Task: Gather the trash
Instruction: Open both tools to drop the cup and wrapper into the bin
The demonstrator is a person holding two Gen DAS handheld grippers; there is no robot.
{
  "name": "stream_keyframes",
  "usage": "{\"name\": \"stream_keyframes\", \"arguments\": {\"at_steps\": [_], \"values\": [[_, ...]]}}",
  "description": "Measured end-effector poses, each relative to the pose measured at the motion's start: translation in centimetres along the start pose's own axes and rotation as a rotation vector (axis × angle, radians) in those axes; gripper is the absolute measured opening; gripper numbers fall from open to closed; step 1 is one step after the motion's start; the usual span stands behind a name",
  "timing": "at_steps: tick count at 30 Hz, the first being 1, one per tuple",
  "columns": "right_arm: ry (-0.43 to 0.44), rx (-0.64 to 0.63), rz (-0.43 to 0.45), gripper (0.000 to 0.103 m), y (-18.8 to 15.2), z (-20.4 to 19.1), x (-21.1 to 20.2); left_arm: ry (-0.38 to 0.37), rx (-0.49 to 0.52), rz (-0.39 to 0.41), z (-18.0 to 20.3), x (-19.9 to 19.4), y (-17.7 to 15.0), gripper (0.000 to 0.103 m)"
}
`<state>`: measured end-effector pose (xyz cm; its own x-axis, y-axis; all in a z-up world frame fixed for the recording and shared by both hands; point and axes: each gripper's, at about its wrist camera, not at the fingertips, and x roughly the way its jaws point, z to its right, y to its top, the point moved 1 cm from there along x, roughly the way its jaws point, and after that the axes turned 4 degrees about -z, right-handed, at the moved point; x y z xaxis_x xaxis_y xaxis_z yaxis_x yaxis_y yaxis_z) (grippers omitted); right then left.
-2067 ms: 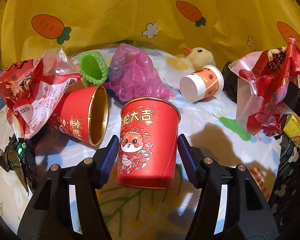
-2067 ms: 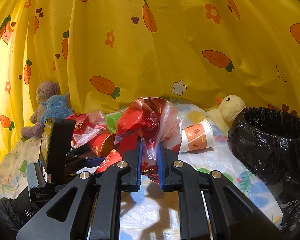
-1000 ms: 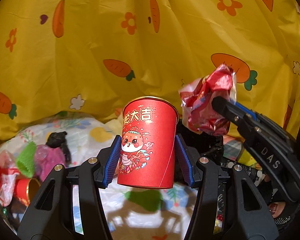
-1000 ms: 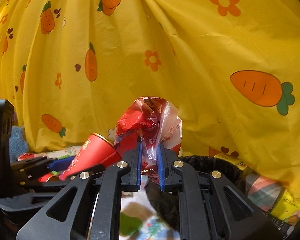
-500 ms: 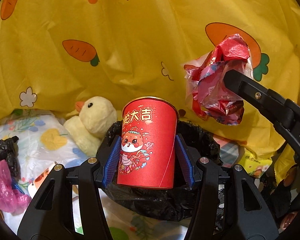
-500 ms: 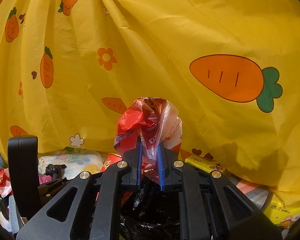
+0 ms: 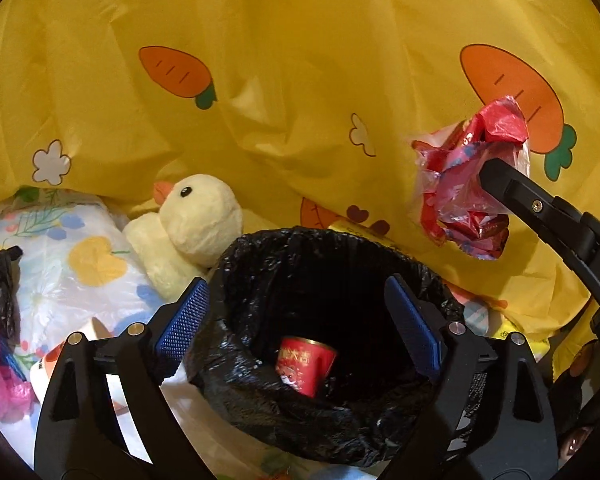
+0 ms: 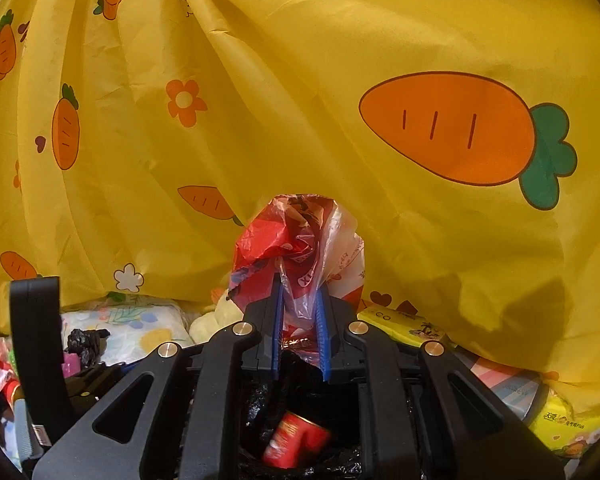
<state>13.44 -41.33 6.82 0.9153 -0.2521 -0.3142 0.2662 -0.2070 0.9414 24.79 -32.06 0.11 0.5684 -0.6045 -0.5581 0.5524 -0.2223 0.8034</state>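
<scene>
Drop-off step at the bin. Left gripper (image 7: 296, 320) sits over the bin (image 7: 260, 264) with its jaws opening wide, nothing between the blue pads (image 7: 184, 318); the red cup (image 7: 305, 365) lies inside the black liner, tilted, low in the mouth at about 6 o'clock from bin centre in the left wrist view. Right wrist view shows the same cup blurred below the fingers, so I'd judge it is only just landing. Right gripper (image 8: 299, 320) is nearly closed, pinching a crumpled red-and-clear plastic wrapper (image 8: 296, 240); most of the wrapper bunches above the fingertips, a tail hangs down between the pads. From the left wrist view that wrapper hangs at about 2 o'clock of the bin, above and out past the rim rather than plainly over the opening. Next move, as I read it: bring the right gripper in toward 8 o'clock until the wrapper is over the liner mouth, tip down, then open. The film is light and may cling to a pad, so open fully and maybe shake. Left gripper should back out toward 6 o'clock first so the two don't clash over the bin. More trash waits on the flowered sheet (image 7: 96, 264) at 9 o'clock: a pink bag (image 7: 0, 364) and a paper cup (image 7: 56, 360). The plush duck (image 7: 192, 224) touching the bin's 10 o'clock edge looks like a toy, not trash; leave it.
</scene>
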Motion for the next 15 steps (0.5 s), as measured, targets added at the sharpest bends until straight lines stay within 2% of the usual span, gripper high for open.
{"name": "stream_keyframes", "arguments": {"at_steps": [6,9,10,13,15], "values": [[0.0,-0.016,-0.03,0.016,-0.6,-0.3,0.9,0.12,-0.042,0.094,-1.9,-4.9,-1.0,0.093],[-0.001,-0.017,-0.037,0.021,-0.7,-0.4,1.2,0.181,-0.06,0.158,-3.0,-8.0,-1.6,0.096],[-0.005,-0.016,-0.039,0.027,-0.6,-0.4,1.2,0.194,-0.064,0.175,-3.3,-8.9,-1.8,0.096],[-0.005,-0.025,-0.045,0.053,-0.5,-0.6,1.6,0.235,-0.085,0.212,-4.3,-11.3,-2.1,0.097],[-0.012,-0.037,-0.042,0.056,-0.5,-0.8,1.5,0.251,-0.105,0.226,-5.1,-12.5,-2.3,0.097]]}}
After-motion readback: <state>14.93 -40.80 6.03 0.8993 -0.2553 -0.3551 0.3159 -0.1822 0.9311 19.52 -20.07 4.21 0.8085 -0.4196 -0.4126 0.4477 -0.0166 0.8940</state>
